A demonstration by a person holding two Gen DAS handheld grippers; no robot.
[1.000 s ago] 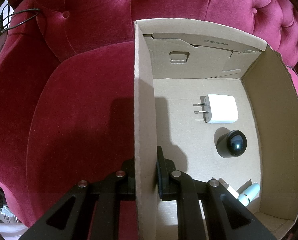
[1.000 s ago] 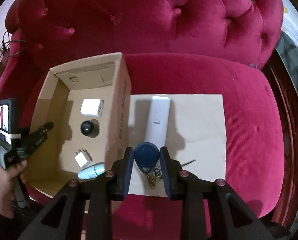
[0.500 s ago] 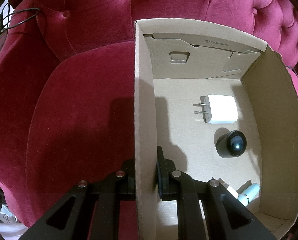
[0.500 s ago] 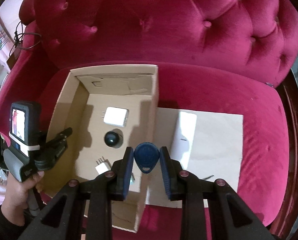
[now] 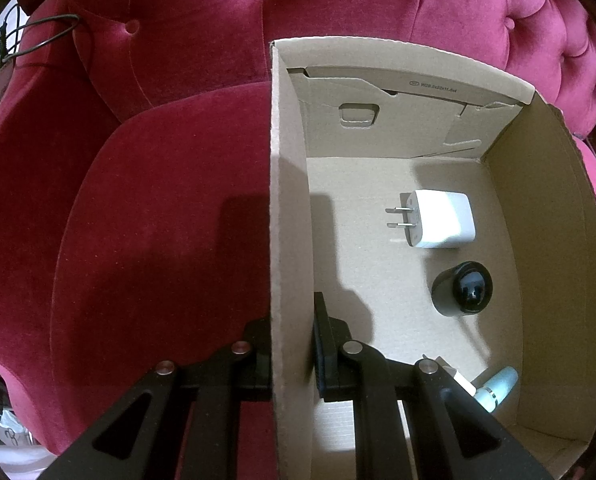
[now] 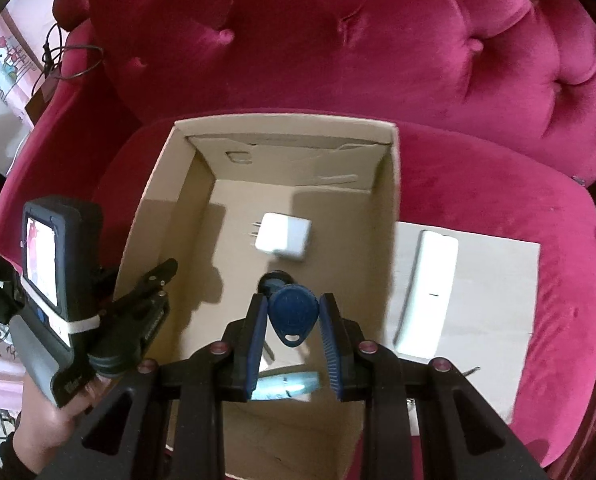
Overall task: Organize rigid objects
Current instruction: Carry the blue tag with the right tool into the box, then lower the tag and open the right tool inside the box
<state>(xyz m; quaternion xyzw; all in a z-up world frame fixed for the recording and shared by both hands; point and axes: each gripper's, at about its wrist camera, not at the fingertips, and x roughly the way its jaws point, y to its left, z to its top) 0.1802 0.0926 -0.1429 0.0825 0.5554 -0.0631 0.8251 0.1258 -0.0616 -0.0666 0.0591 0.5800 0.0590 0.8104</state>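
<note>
My right gripper (image 6: 293, 308) is shut on a blue teardrop key fob (image 6: 291, 314) and hangs above the open cardboard box (image 6: 392, 200). Inside the box lie a white plug adapter (image 6: 283, 236), a black round object (image 6: 271, 280) partly hidden behind the fob, and a pale blue tube (image 6: 285, 386). My left gripper (image 5: 291, 336) is shut on the box's left wall (image 5: 289, 200), one finger outside and one inside. That view also shows the adapter (image 5: 442, 218), the black round object (image 5: 462, 288) and the tube (image 5: 496, 388).
The box sits on a red velvet tufted sofa (image 6: 378, 40). To its right lies a flat cardboard sheet (image 6: 494, 280) with a long white remote-like bar (image 6: 428, 288). A person's hand (image 6: 45, 420) holds the left gripper's handle. A cable (image 5: 37, 36) hangs at the sofa's left arm.
My right gripper carried the key fob leftward, from over the flat sheet to above the box interior. The left gripper kept its hold on the box wall.
</note>
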